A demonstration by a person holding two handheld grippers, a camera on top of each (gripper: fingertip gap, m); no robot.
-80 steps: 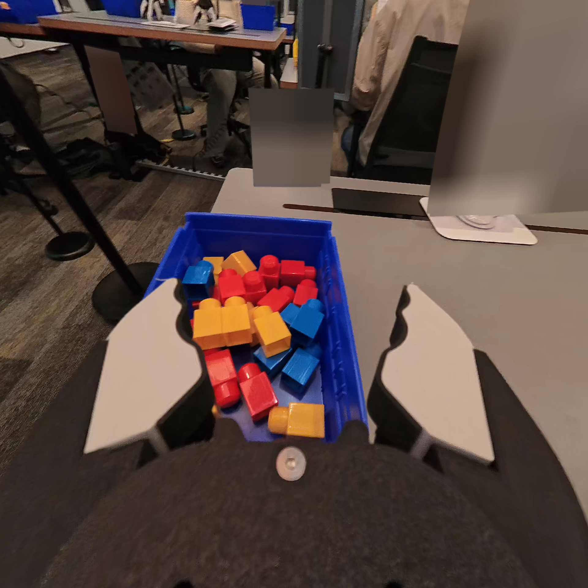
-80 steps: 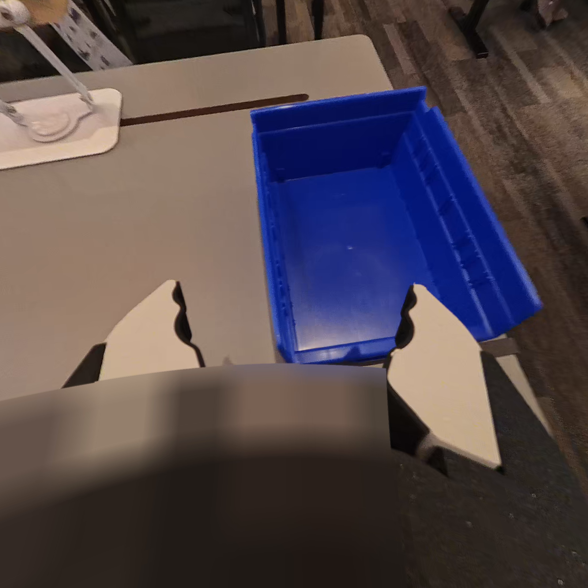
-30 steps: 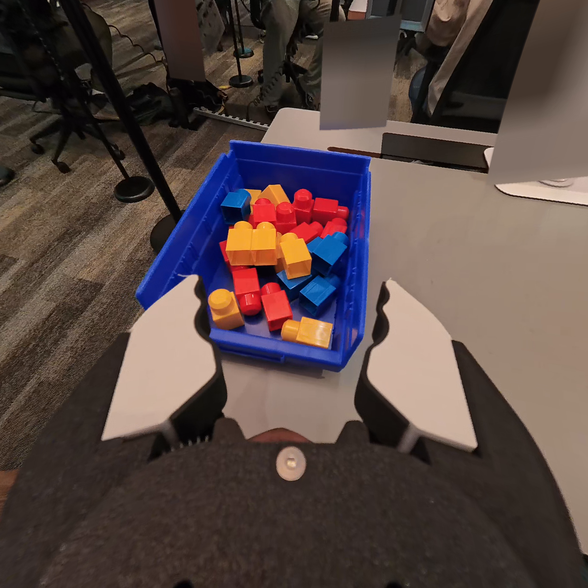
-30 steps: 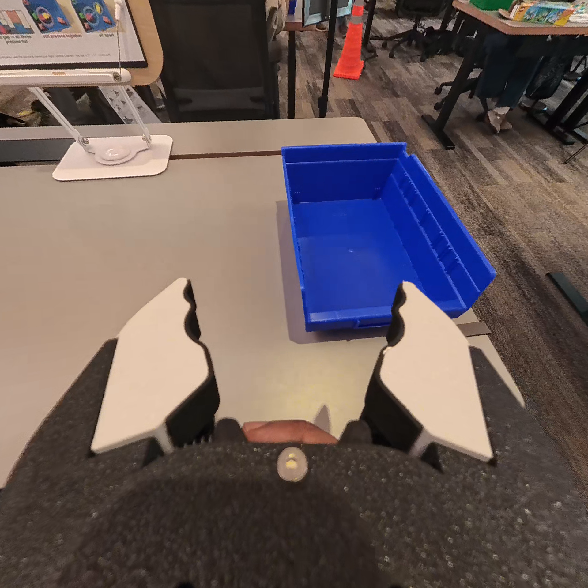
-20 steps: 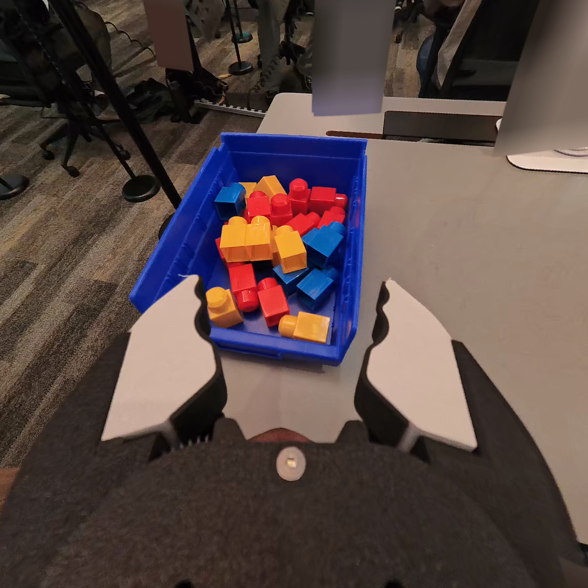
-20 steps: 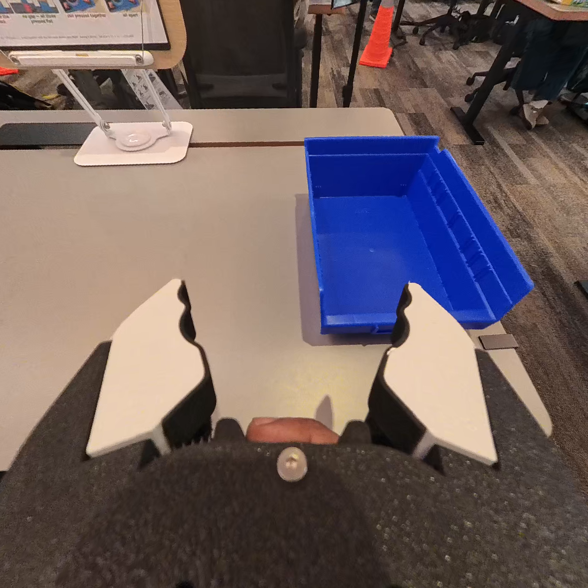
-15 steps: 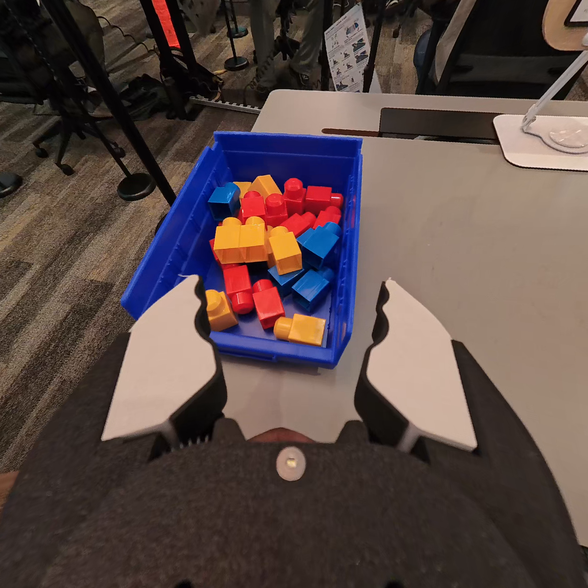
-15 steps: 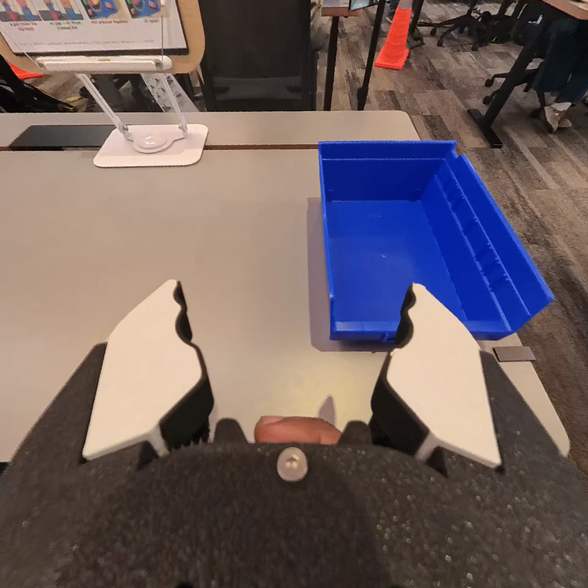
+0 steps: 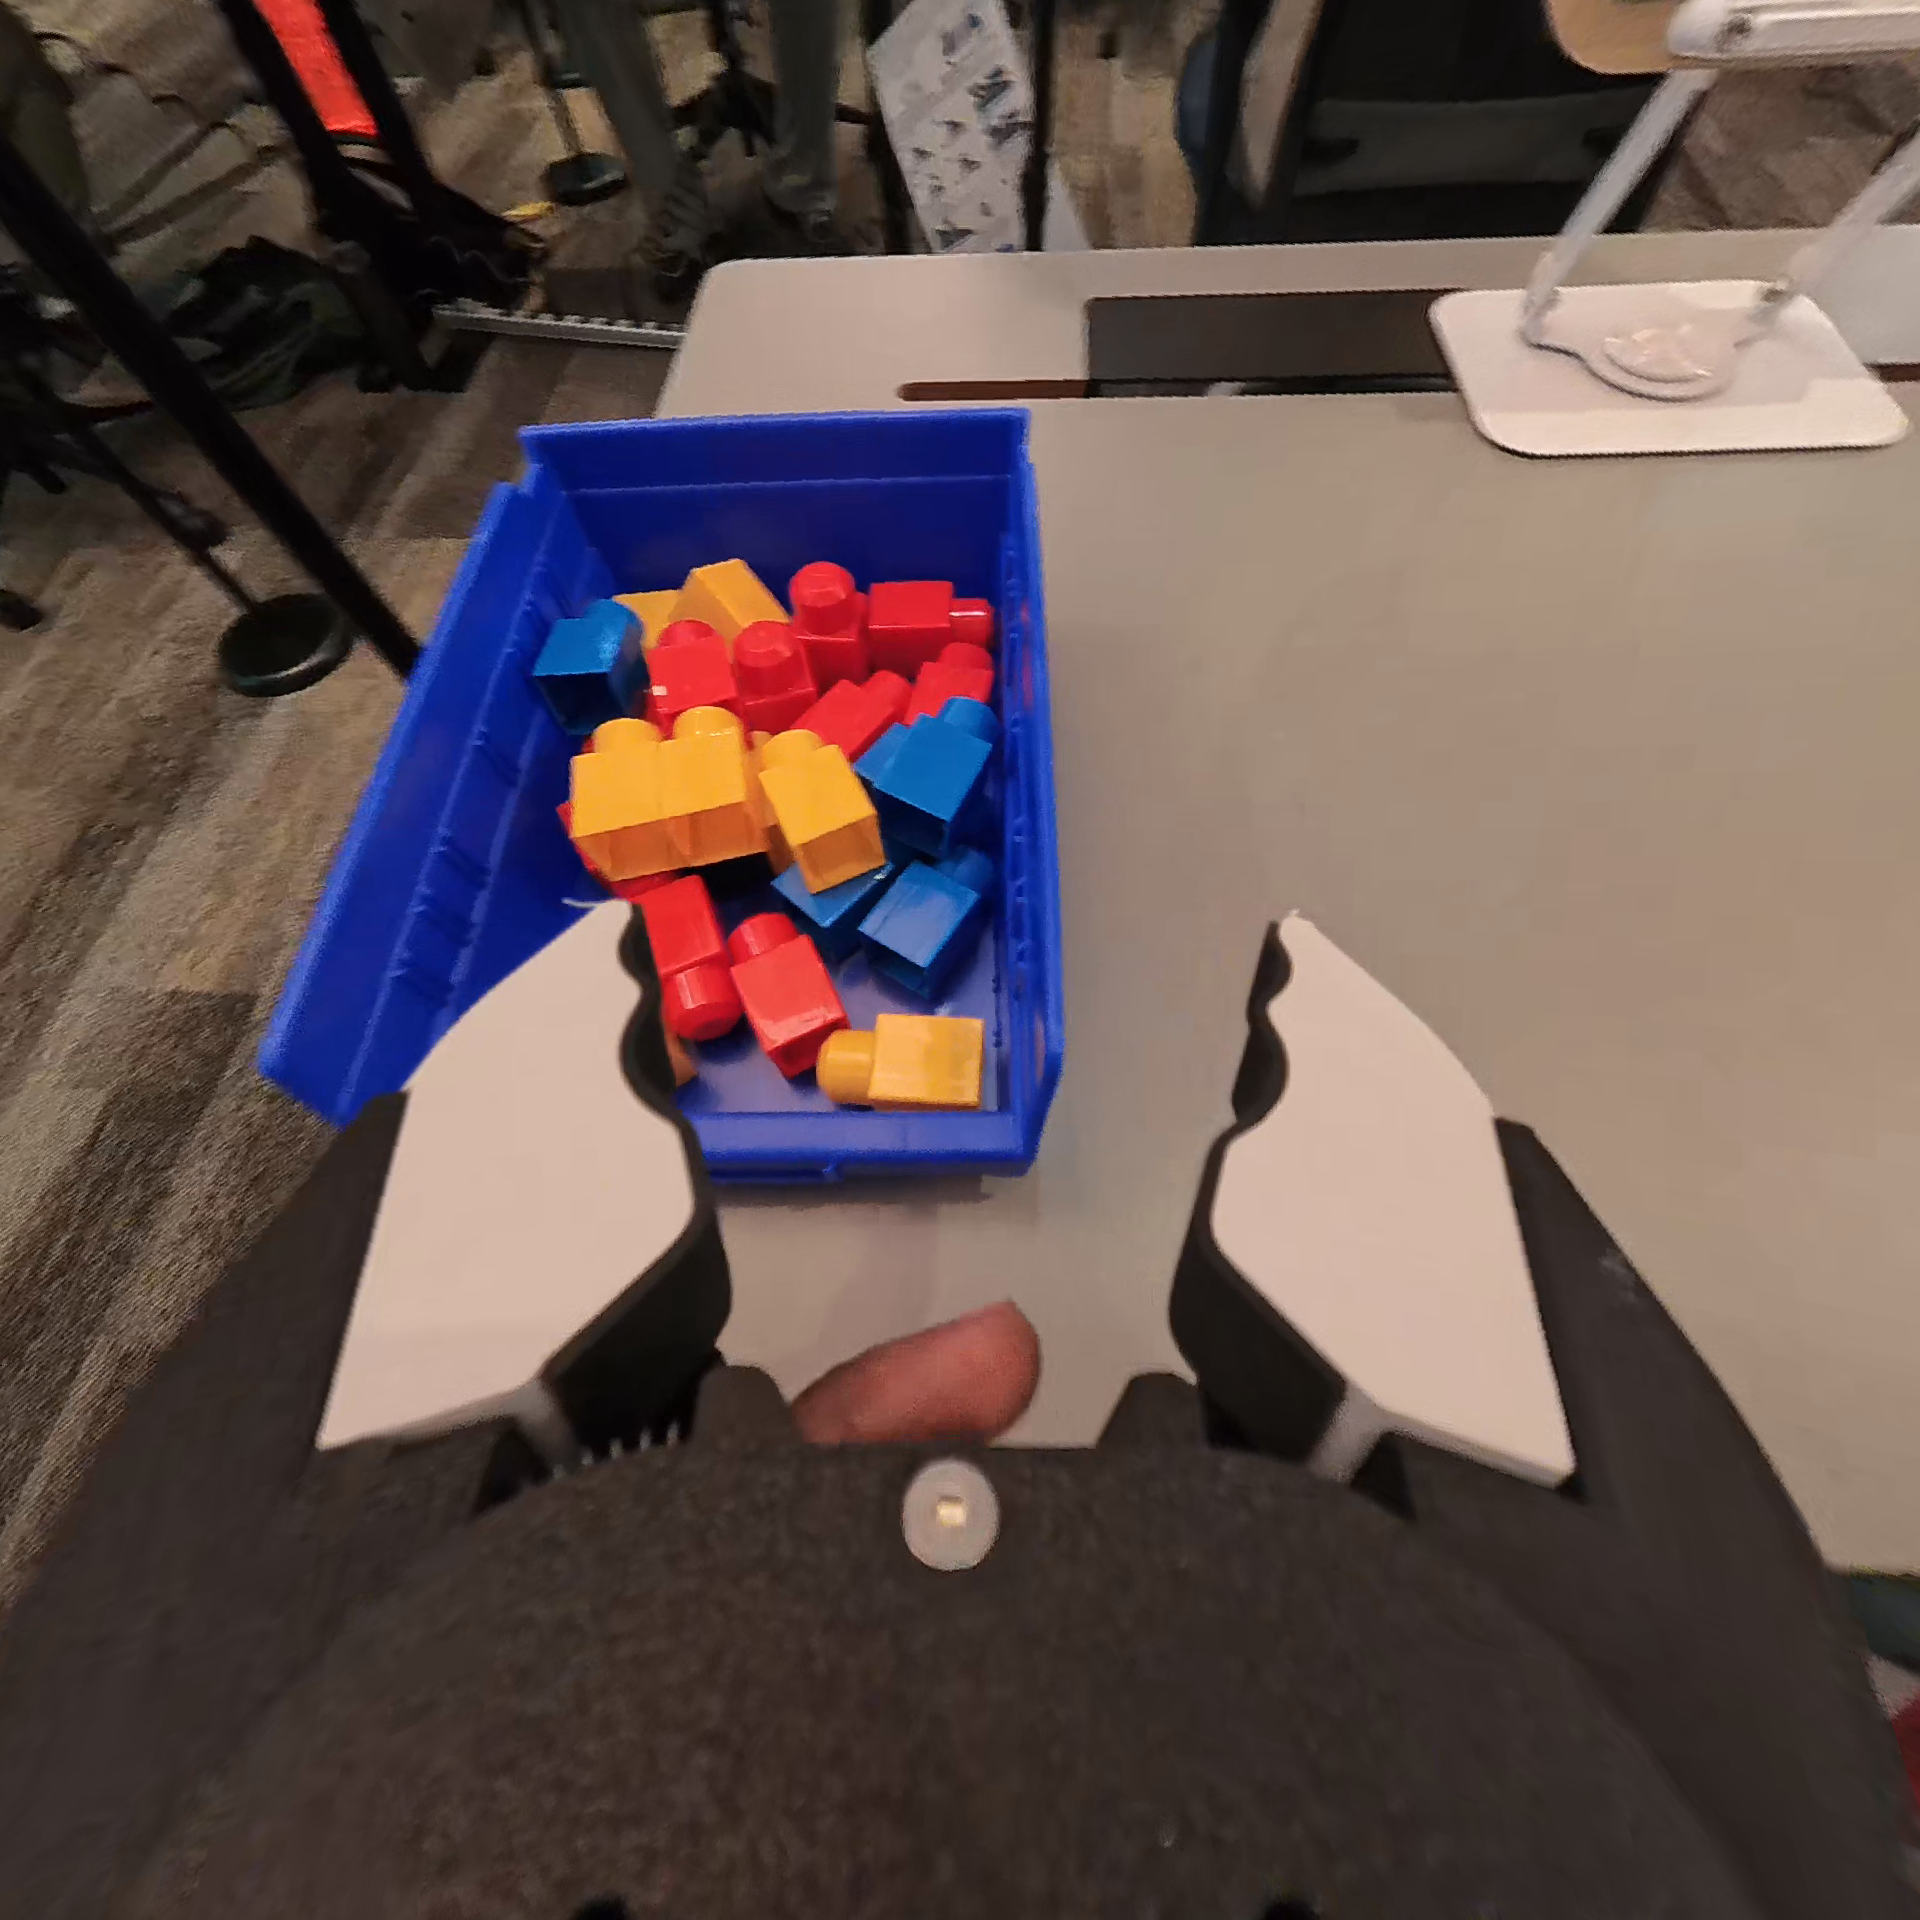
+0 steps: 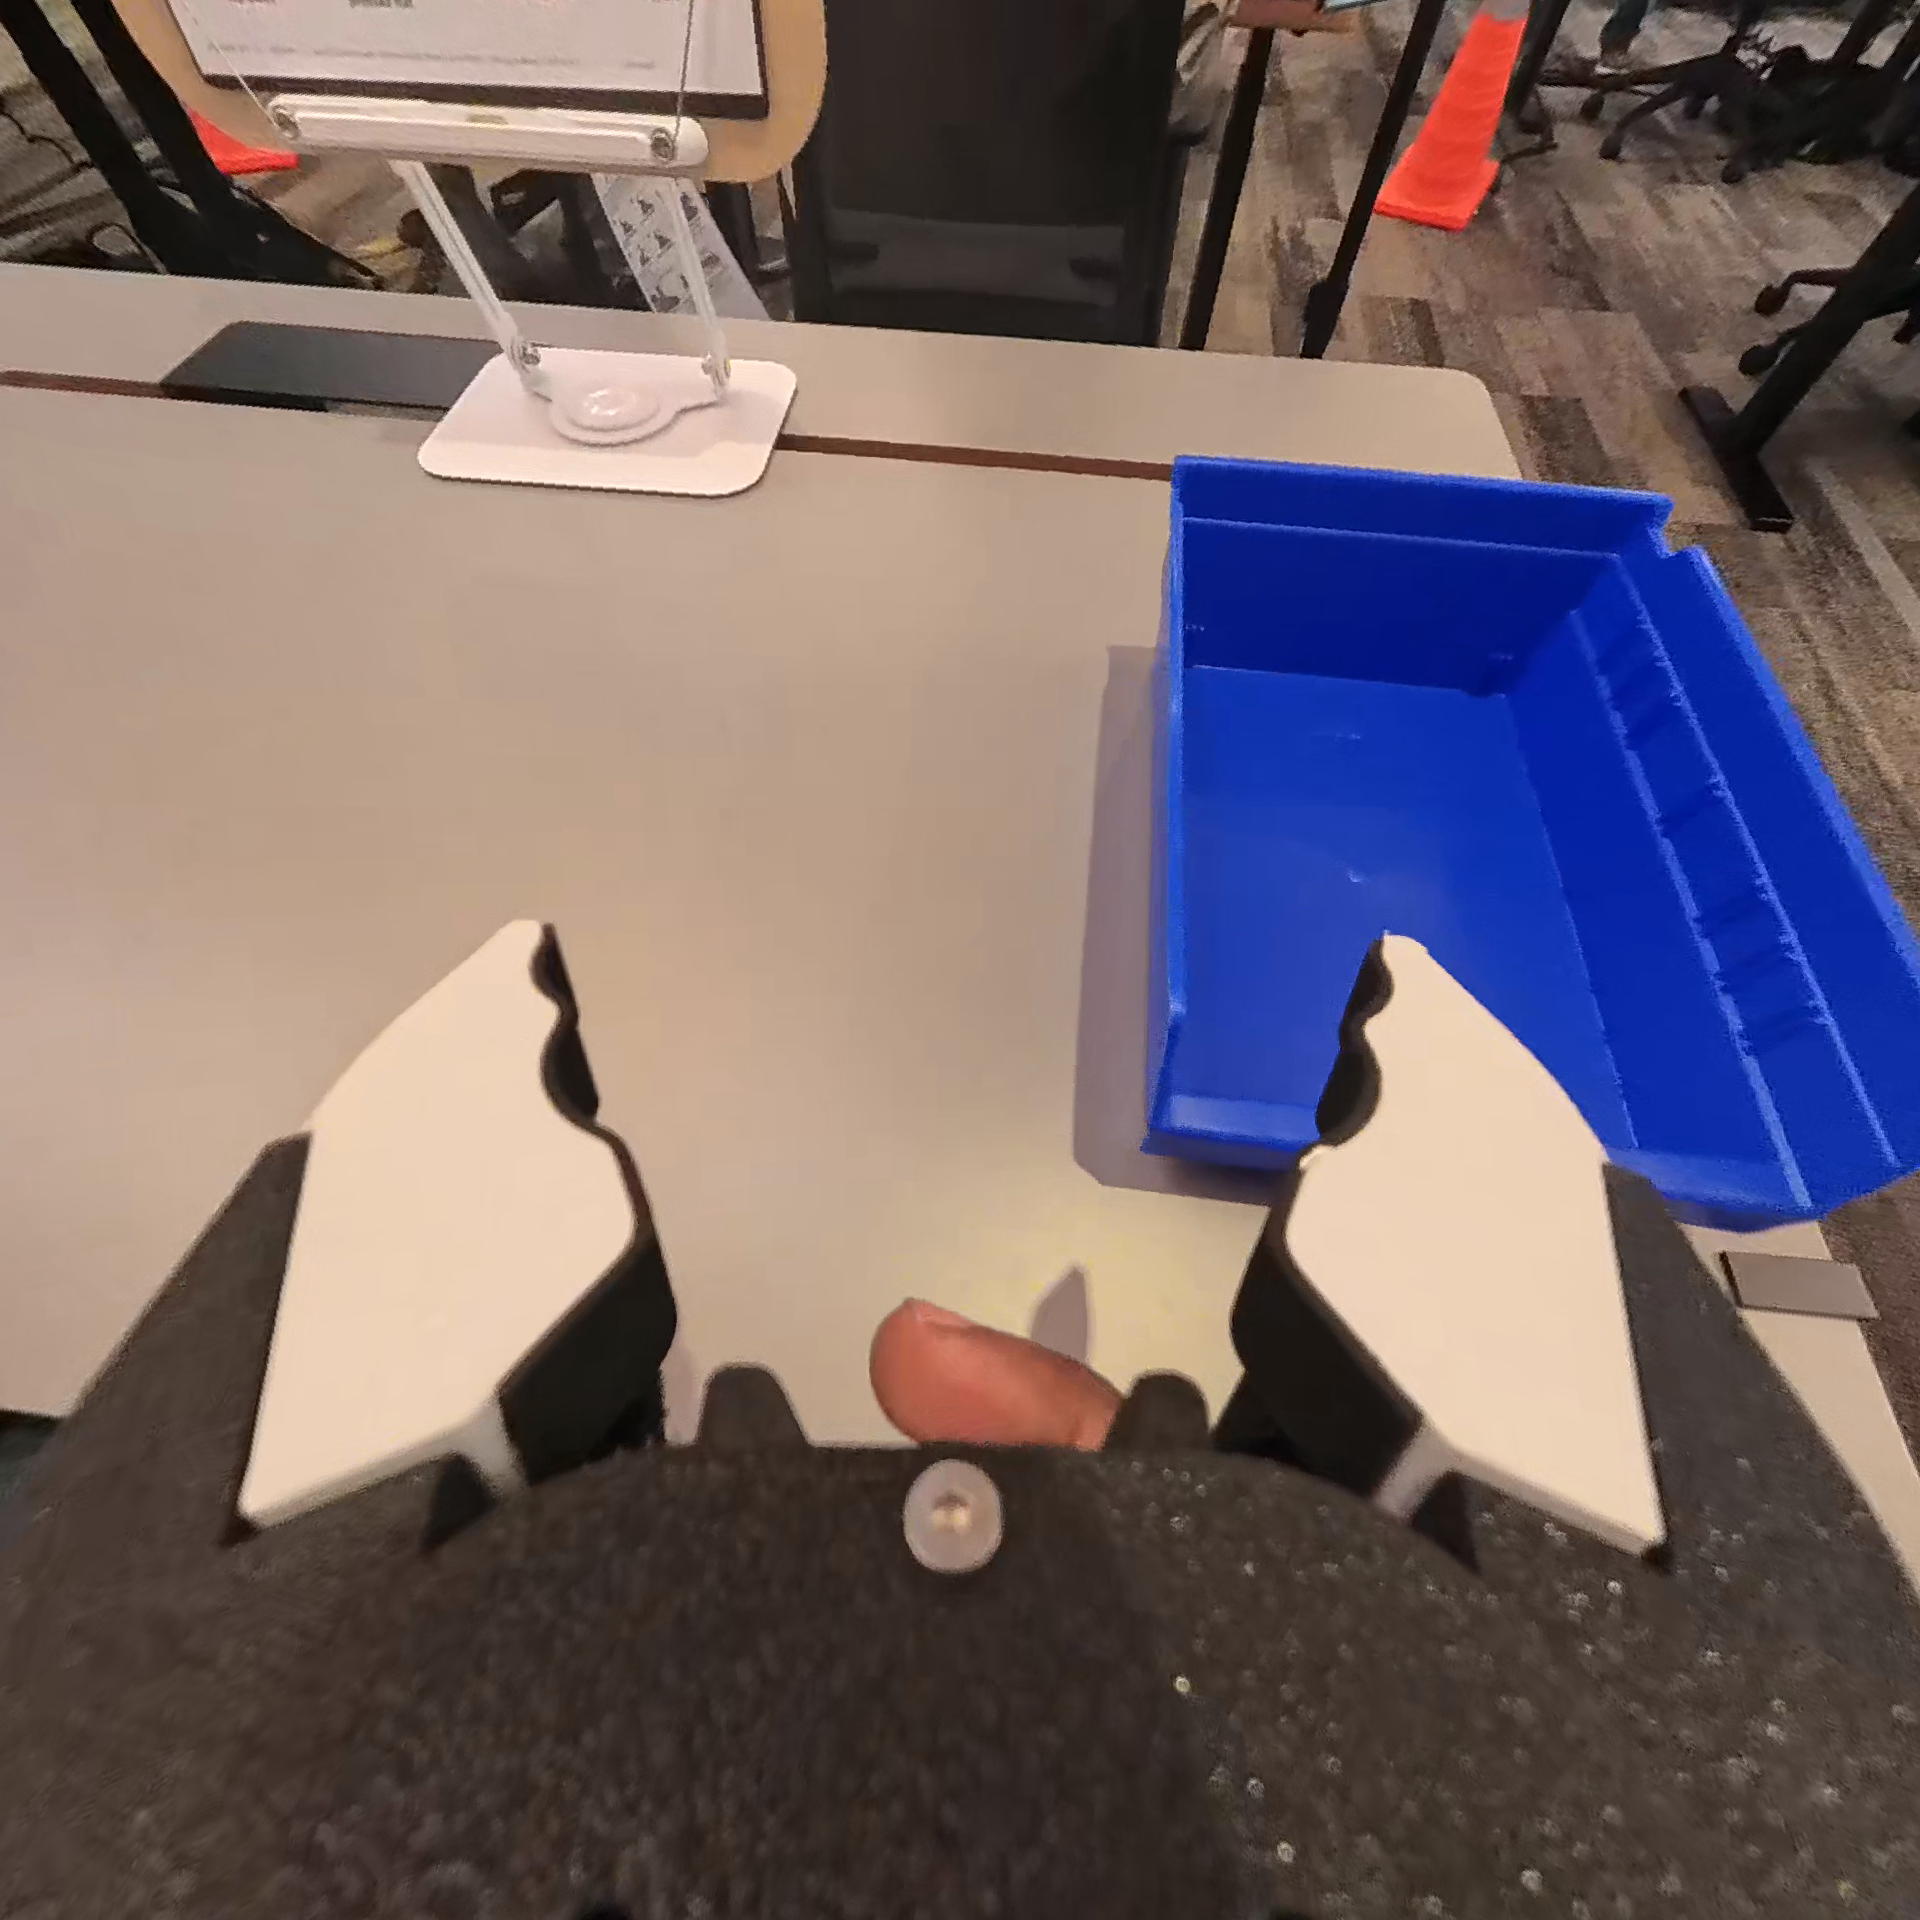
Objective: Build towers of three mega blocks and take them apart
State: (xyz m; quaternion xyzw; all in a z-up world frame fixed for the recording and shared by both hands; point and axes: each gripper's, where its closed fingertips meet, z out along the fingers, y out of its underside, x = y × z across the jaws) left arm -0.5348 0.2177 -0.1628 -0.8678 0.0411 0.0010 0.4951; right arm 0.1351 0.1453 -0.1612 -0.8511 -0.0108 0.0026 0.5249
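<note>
In the left wrist view a blue bin [image 9: 447, 862] at the table's left edge holds several red, yellow and blue mega blocks; a joined yellow pair [image 9: 665, 795] lies on top, and a single yellow block [image 9: 909, 1060] lies at the near end. My left gripper [image 9: 951, 925] is open and empty, above the bin's near right corner. In the right wrist view an empty blue bin [image 10: 1766, 831] sits at the table's right edge. My right gripper [image 10: 961, 935] is open and empty over the bare grey table [image 10: 727, 779], left of that bin.
A white stand base [image 10: 608, 426] holding a board stands at the back of the table; it also shows in the left wrist view [image 9: 1673, 374]. A dark flat slab [image 10: 322, 364] lies beside it. Beyond the table edges are carpet, chairs, poles and an orange cone [image 10: 1455, 125].
Both grippers have swung so each view turns toward the table's middle: the full bin shifted left in the left view, the empty bin shifted right in the right view. Both stay open.
</note>
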